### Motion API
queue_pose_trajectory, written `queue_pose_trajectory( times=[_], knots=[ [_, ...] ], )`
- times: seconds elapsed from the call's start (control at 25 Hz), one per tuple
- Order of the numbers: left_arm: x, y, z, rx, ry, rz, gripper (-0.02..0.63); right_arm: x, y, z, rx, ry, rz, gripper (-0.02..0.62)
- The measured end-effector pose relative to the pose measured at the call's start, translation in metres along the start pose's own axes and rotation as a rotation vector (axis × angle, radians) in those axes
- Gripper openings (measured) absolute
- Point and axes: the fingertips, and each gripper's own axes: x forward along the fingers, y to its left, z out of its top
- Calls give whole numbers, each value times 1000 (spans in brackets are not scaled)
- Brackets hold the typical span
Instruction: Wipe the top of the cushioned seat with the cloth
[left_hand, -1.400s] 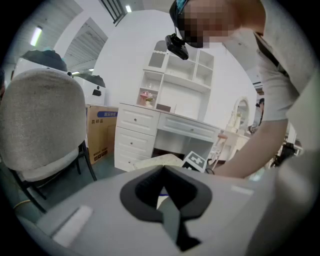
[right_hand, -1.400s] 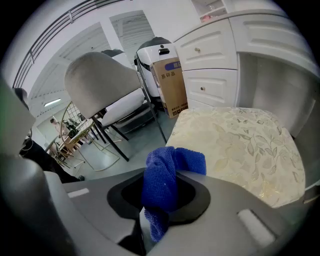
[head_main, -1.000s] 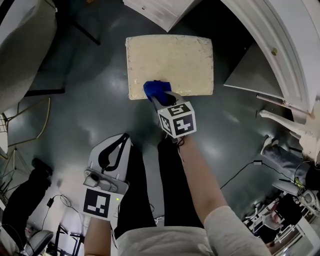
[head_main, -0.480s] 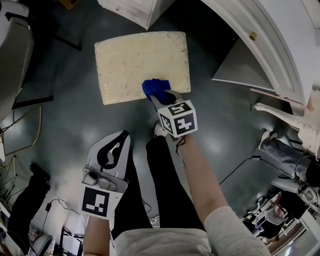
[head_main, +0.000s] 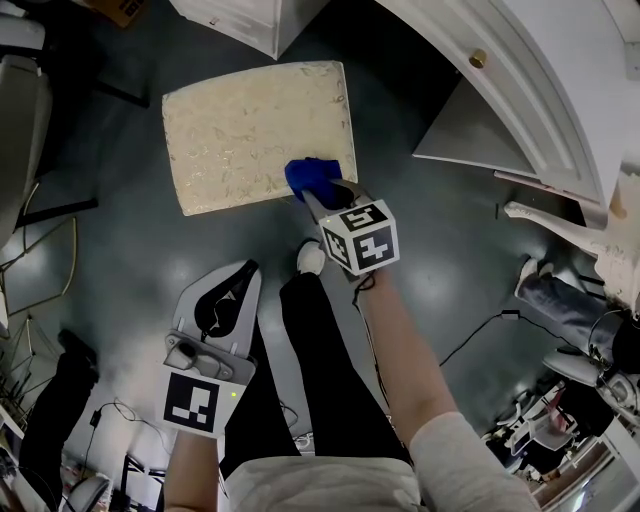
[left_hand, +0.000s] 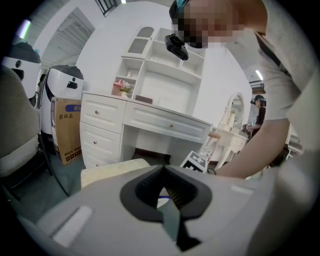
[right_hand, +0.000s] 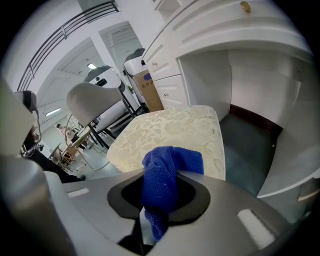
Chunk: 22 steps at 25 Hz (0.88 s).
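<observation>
Cloth (head_main: 312, 176): blue, pinched in right gripper (head_main: 312, 196), at cushioned seat's (head_main: 240, 130) five o'clock corner.
Left gripper (head_main: 242, 274): jaws together, empty.

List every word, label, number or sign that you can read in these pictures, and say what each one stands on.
No text can be quoted with confidence.
Blue print on the cardboard box: too blurred to read.
The cubes on the left gripper and right gripper: black-and-white square patterns only, no letters or numbers.
Nothing else carries legible text.
</observation>
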Motion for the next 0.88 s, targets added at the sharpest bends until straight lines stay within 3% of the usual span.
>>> queue_pose_trajectory(
  times=[0.64, 0.88],
  knots=[
    [16, -13, 1, -2, 0, 14, 0, -28, -68, -21, 79, 6, -88, 81],
    [15, -16, -1, 2, 2, 14, 0, -29, -73, -23, 73, 27, -109, 83]
  ],
)
